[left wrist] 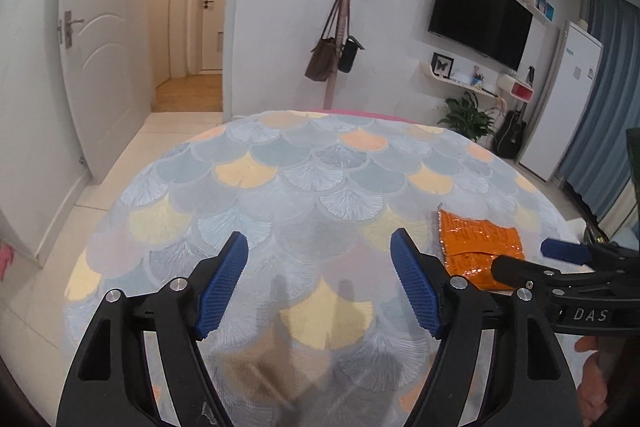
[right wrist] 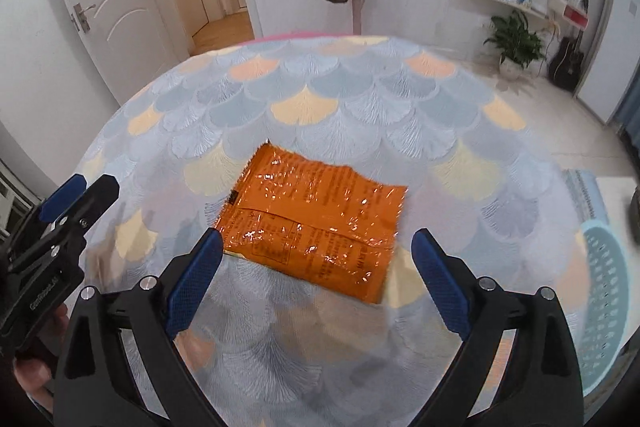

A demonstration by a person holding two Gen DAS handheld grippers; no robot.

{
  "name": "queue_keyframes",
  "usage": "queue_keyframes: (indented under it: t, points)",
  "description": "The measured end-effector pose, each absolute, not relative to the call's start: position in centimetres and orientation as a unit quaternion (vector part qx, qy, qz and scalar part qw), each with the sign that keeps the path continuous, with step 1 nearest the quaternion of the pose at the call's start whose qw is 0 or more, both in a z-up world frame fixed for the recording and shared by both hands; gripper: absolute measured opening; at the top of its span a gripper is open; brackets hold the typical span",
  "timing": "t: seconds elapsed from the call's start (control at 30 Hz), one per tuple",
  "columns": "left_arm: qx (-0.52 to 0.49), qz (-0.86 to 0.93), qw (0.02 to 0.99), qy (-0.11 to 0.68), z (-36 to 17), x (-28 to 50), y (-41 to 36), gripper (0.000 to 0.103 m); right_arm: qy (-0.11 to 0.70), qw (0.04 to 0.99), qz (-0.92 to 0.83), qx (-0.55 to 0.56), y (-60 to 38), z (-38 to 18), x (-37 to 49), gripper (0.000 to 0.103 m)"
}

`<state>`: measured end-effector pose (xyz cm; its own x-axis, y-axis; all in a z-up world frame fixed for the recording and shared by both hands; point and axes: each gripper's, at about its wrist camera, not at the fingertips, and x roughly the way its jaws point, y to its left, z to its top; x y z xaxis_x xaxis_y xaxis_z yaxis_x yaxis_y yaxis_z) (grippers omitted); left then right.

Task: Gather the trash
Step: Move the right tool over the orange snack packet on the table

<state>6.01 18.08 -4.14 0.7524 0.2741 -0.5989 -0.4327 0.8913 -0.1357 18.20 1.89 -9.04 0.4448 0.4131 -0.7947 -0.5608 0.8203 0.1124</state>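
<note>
Right gripper (right wrist: 316,251): jaws spread wide, blue pads facing one another, empty; it hovers above the table with the near edge of the orange wrapper (right wrist: 316,223) lying between and just beyond its fingertips, not touched by either pad. Left gripper (left wrist: 320,251): jaws likewise spread, holding nothing, poised over bare cloth to the left of the wrapper; in the right wrist view it enters at the left edge, its tips pointing toward the packet but well apart from it.

Orange wrapper: a flattened, glossy foil packet printed with dark text, torn along its far edge, lying flat on the tablecloth (right wrist: 304,99), toward the right side of the table as seen from the left wrist.

Tablecloth: pale blue, grey and yellow fan-scale pattern covering a round table.

Pale blue perforated basket (right wrist: 608,267): at the right edge of the right wrist view, beside the table.

Background: coat stand (left wrist: 340,27) with hanging bags, wall-mounted television (left wrist: 480,11), potted plant (right wrist: 516,39), guitar (left wrist: 512,135), white door (left wrist: 96,59).
</note>
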Motion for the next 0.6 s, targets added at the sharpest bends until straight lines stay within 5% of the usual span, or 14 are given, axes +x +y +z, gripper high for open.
queue_keyframes:
  t: [0.47,0.6]
  points:
    - [-0.153,0.179,0.928,0.290,-4.6,5.1,18.6,0.074,0.429,0.857,0.259,-0.124,4.8,-11.6,18.1,0.093]
    - [-0.160,0.175,0.928,0.289,-4.8,5.1,18.9,0.074,0.422,0.861,0.256,-0.123,4.6,-11.5,18.3,0.083]
